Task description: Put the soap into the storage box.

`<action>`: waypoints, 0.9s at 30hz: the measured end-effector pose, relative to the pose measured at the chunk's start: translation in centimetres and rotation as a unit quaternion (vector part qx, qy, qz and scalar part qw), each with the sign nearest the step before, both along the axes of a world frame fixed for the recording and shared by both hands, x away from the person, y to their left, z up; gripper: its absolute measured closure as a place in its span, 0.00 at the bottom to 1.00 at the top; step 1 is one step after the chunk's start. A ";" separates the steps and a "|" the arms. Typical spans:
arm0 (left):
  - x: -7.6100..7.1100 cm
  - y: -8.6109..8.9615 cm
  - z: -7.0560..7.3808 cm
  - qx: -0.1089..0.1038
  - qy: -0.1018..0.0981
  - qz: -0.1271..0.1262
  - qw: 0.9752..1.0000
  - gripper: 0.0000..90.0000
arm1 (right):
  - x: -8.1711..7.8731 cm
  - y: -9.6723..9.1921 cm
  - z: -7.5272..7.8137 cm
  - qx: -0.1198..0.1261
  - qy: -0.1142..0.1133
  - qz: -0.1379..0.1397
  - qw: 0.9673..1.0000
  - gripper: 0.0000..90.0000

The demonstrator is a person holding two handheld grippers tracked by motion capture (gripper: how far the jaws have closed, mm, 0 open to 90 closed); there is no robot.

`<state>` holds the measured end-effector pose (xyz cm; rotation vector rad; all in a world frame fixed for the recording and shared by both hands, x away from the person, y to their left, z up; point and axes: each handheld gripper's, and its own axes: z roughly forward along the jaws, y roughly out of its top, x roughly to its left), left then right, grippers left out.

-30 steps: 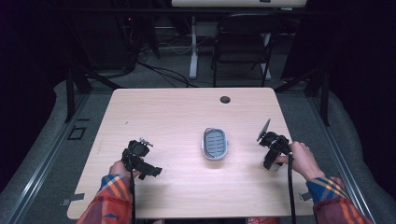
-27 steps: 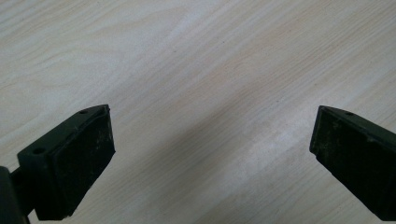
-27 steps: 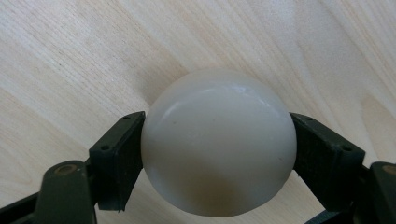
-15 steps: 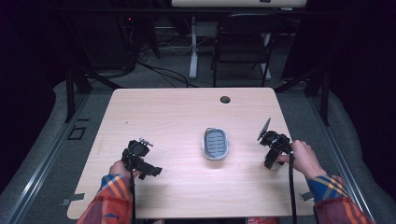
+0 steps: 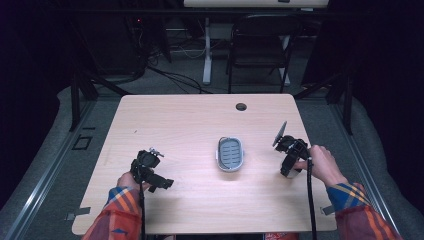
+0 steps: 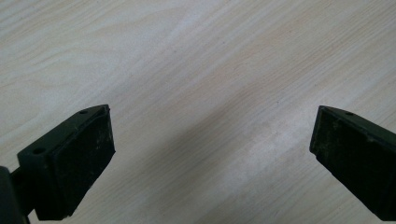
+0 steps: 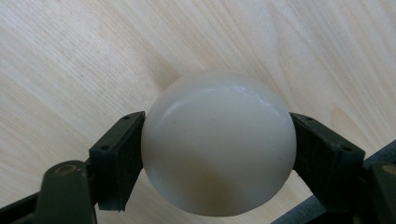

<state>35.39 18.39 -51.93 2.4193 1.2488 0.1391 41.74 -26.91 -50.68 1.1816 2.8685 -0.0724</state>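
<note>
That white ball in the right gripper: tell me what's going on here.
A person works at a wooden table with a gripper in each hand. The right gripper is shut on a smooth white ball, both jaws pressed against its sides, just above the tabletop. The left gripper hangs open over bare wood with nothing between its jaws. In the high view a small grey oval dish with a ridged inside sits between the two grippers, with nothing in it.

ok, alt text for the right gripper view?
A smooth white ball is clamped between the right gripper's two black jaws, one pad pressed to each side. Behind it lies the pale wood-grain table, seen close up.
</note>
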 end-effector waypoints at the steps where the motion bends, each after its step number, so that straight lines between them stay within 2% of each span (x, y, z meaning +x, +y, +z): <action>1: 0.0 0.0 0.0 0.000 0.000 0.000 1.000 0.00 | 0.1 0.1 0.1 -0.002 -0.002 0.001 1.000 0.25; 3: 0.0 0.0 0.0 0.000 0.000 0.000 1.000 0.00 | 0.1 0.2 0.2 0.001 -0.002 0.002 1.000 0.25; 4: 0.0 0.0 0.0 0.000 0.001 0.000 1.000 0.00 | 0.3 0.3 0.4 -0.005 0.004 0.009 1.000 0.25; 5: 0.0 0.0 0.0 0.000 0.001 0.000 1.000 0.00 | 0.2 0.4 0.2 0.008 -0.007 -0.002 1.000 0.25; 6: 0.0 0.0 0.0 0.000 0.001 0.000 1.000 0.00 | 0.4 0.6 0.4 -0.005 0.001 0.008 1.000 0.25; 7: 0.0 0.0 0.0 -0.001 0.000 0.000 1.000 0.00 | 0.3 0.7 0.3 0.001 -0.006 0.002 1.000 0.25; 8: 0.0 0.0 0.0 -0.001 0.000 0.001 1.000 0.00 | 0.8 0.8 0.9 -0.026 0.010 0.025 0.999 0.25; 9: 0.0 0.0 0.0 -0.001 0.001 0.001 1.000 0.00 | 0.5 0.9 0.5 -0.003 -0.004 0.007 1.000 0.25; 10: 0.0 0.0 0.0 0.000 0.001 0.000 1.000 0.00 | 0.6 1.0 0.7 -0.006 -0.002 0.010 1.000 0.25; 11: 0.0 0.0 0.0 0.000 0.001 -0.001 1.000 0.00 | 0.6 1.1 0.6 0.001 -0.007 0.006 1.000 0.25; 13: 0.0 0.0 0.0 -0.001 0.001 0.000 1.000 0.00 | 0.9 1.4 1.0 -0.006 -0.004 0.015 1.000 0.25; 14: 0.0 0.0 0.0 -0.001 0.001 0.000 1.000 0.00 | 0.9 1.5 1.0 0.001 -0.008 0.008 1.000 0.25; 15: 0.0 0.0 0.0 -0.001 0.001 0.001 1.000 0.00 | 1.1 1.6 1.2 -0.007 -0.003 0.019 1.000 0.25; 16: 0.0 0.0 0.0 -0.001 0.001 0.001 1.000 0.00 | 1.1 1.7 1.2 0.002 -0.007 0.012 1.000 0.25; 20: 0.0 0.0 0.0 -0.001 0.001 0.000 1.000 0.00 | 1.3 2.1 1.5 0.006 -0.010 0.014 1.000 0.25; 27: 0.0 0.0 0.0 -0.001 0.002 0.000 1.000 0.00 | 1.9 2.6 2.0 0.000 -0.005 0.022 1.000 0.25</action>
